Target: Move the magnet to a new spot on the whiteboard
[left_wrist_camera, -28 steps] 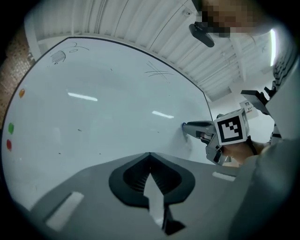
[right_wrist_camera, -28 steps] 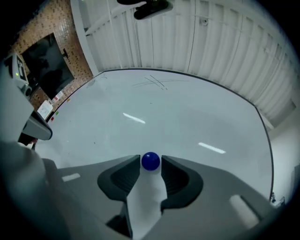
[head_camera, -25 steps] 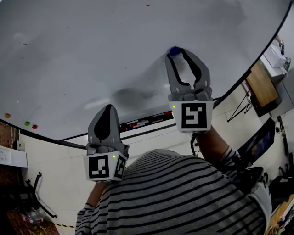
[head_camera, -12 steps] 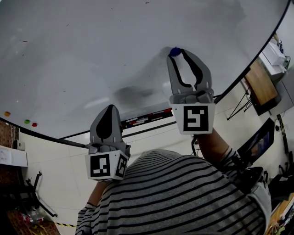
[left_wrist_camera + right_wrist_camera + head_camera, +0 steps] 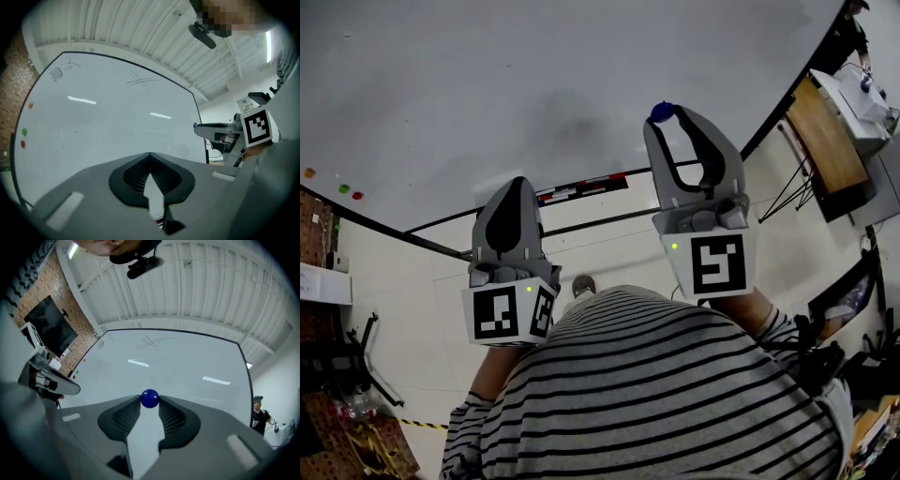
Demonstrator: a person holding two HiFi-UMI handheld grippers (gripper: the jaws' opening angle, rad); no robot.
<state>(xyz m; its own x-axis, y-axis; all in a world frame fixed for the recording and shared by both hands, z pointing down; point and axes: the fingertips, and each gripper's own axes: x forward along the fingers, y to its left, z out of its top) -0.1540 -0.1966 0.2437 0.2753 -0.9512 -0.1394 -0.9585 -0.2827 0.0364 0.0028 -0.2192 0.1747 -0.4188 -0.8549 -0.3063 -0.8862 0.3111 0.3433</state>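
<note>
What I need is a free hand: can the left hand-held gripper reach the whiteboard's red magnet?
Probably yes: the left hand-held gripper is empty and bare whiteboard lies between it and the red magnet; its shut jaws must open.

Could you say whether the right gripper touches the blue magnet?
Touching: the right gripper view shows the right gripper pinching the blue magnet with both tips.

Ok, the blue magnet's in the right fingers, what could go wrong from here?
The blue magnet is round and pinched only at the very tips of the fingers of the right gripper, so it may squirt out. In the head view it also shows close to the lower edge of the whiteboard, so setting it down there could miss the board.
</note>
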